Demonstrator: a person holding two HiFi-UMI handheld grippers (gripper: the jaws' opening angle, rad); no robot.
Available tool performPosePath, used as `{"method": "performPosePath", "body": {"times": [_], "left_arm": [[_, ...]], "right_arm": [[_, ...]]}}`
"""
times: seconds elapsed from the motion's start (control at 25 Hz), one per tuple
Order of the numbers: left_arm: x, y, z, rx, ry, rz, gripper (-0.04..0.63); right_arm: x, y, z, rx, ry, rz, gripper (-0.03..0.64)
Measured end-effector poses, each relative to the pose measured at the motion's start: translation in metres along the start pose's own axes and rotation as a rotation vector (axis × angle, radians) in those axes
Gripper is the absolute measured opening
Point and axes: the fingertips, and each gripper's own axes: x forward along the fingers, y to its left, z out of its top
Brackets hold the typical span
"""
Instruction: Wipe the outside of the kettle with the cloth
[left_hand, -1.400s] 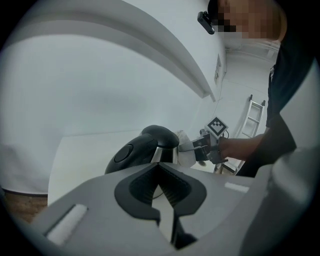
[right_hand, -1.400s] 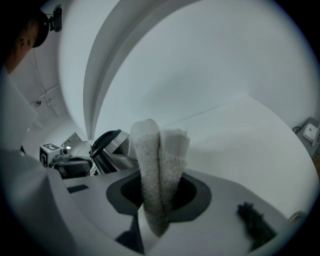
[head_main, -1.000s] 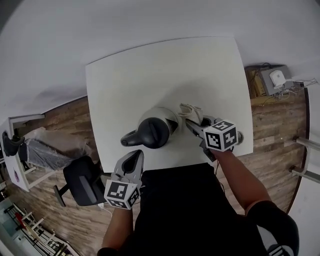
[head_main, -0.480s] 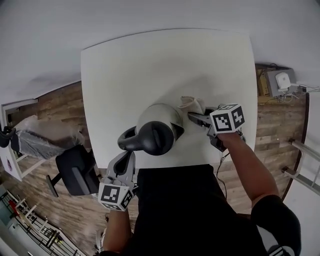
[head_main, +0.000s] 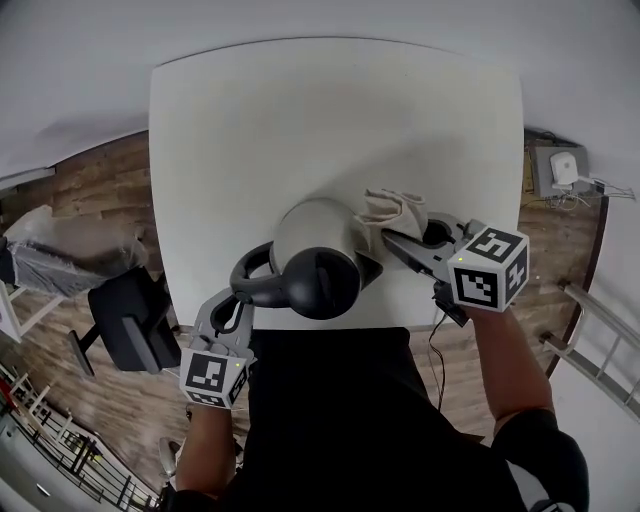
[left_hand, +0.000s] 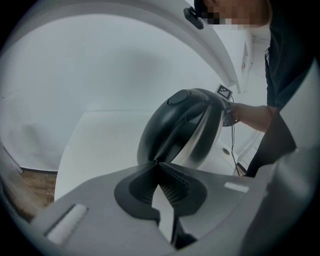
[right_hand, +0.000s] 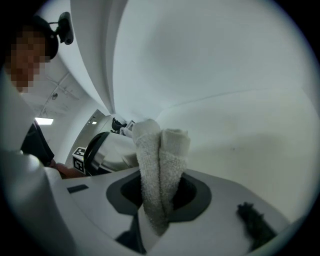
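Note:
A silver kettle (head_main: 310, 228) with a black lid and black handle (head_main: 252, 283) stands near the front edge of the white table (head_main: 300, 110). My left gripper (head_main: 236, 298) is shut on the handle from the kettle's left. In the left gripper view the jaws meet on the black handle (left_hand: 172, 145) below the kettle (left_hand: 210, 135). My right gripper (head_main: 392, 238) is shut on a folded beige cloth (head_main: 395, 212), which presses against the kettle's right side. In the right gripper view the cloth (right_hand: 160, 155) stands up between the jaws with the kettle (right_hand: 117, 147) just left of it.
A black office chair (head_main: 130, 338) stands on the wooden floor left of the table. A box with white devices (head_main: 558, 168) sits on the floor at the right. The table's far half holds nothing. The person's dark torso is against the front edge.
My left gripper rose from below the table edge to the kettle handle and shut on it. The right gripper kept the cloth at the kettle's right side.

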Motion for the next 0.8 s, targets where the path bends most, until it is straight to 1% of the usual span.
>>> {"method": "performPosePath", "body": {"times": [0.08,0.24,0.32,0.4,0.48,0.56,0.68,0.8], "left_arm": [[0.000,-0.001,-0.011,0.007,0.027,-0.020,0.008],[0.004,0.007,-0.023,-0.017,0.072,-0.012,0.007],[0.005,0.014,-0.025,-0.015,0.066,-0.010,0.008],[0.005,0.023,-0.025,-0.039,0.047,0.001,0.008],[0.004,0.031,-0.025,-0.061,0.040,0.020,0.008],[0.005,0.037,-0.025,-0.048,0.041,0.036,0.008],[0.009,0.039,-0.022,-0.046,0.027,0.028,0.007],[0.010,0.044,-0.023,-0.061,0.015,0.024,0.008]], "right_arm": [[-0.009,0.012,0.006,-0.059,-0.002,-0.009,0.099],[-0.024,0.035,0.024,-0.229,-0.004,-0.050,0.099],[-0.031,0.046,0.034,-0.333,-0.016,-0.072,0.100],[-0.037,0.058,0.044,-0.438,-0.033,-0.092,0.099],[-0.040,0.067,0.044,-0.496,-0.016,-0.103,0.098],[-0.041,0.075,0.041,-0.509,0.015,-0.097,0.100],[-0.045,0.080,0.042,-0.494,0.027,-0.099,0.100],[-0.046,0.062,0.048,-0.422,0.014,-0.111,0.099]]}}
